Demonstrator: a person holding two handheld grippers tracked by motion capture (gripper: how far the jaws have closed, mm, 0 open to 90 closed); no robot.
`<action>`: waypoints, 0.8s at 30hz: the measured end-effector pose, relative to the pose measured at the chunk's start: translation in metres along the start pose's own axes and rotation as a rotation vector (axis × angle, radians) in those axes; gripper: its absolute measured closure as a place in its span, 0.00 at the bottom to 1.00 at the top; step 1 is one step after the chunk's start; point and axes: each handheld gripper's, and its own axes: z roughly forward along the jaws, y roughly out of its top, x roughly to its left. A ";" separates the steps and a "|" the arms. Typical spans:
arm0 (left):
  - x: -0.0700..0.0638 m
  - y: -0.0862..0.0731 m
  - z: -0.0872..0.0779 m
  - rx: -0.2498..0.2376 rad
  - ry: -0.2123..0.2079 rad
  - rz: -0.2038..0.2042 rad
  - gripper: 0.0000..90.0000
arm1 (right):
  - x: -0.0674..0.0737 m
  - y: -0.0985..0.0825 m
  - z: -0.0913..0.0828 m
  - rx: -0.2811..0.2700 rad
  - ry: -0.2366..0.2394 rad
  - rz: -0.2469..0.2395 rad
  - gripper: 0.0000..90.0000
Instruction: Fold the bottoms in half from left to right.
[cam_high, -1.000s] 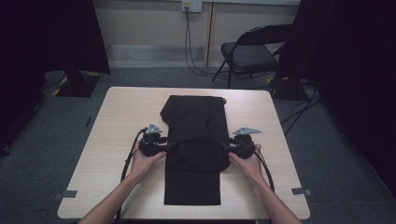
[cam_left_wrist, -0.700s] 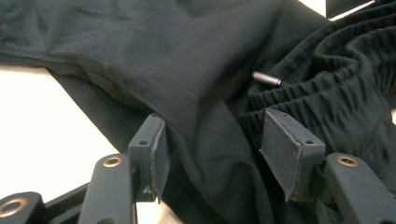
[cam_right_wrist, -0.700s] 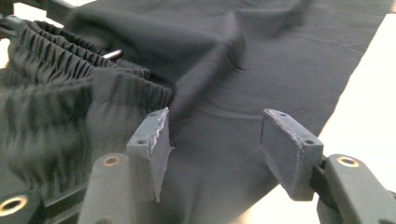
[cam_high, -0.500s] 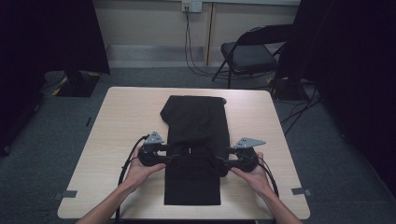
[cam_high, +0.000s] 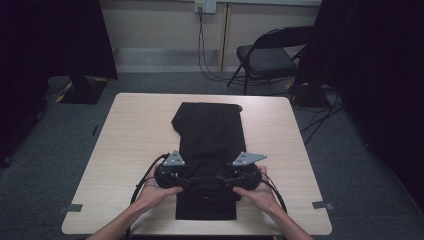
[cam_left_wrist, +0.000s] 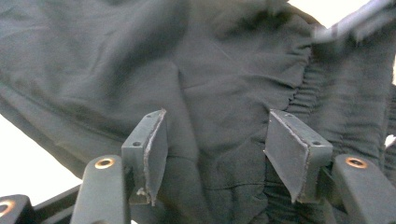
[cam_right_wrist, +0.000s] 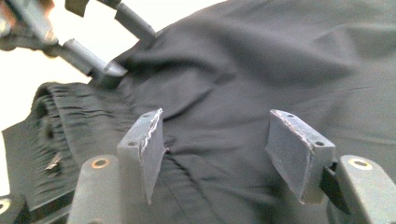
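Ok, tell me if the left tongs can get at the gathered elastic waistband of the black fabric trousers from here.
Probably yes: the left tongs stand open right over the black fabric trousers, the gathered elastic waistband just ahead, nothing between.

High view is pretty dim overall, with the room edges going nearly black and only the wooden table (cam_high: 125, 145) catching soft, even overhead light, no hard shadows. Both gripper views blow the tabletop out to white glare, while the black trousers (cam_left_wrist: 201, 84) stay murky with faint folds. Far edges there smear with motion blur; the near jaws look sharp.
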 end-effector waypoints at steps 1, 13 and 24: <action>-0.001 0.000 -0.001 0.001 0.002 -0.002 0.42 | 0.011 -0.004 0.002 0.027 0.027 -0.029 0.41; -0.003 -0.002 0.011 0.028 0.024 0.013 0.42 | 0.035 -0.026 0.008 0.092 0.037 -0.104 0.44; -0.010 -0.011 0.023 0.114 -0.002 0.023 0.42 | 0.047 -0.027 0.003 0.130 0.089 -0.089 0.44</action>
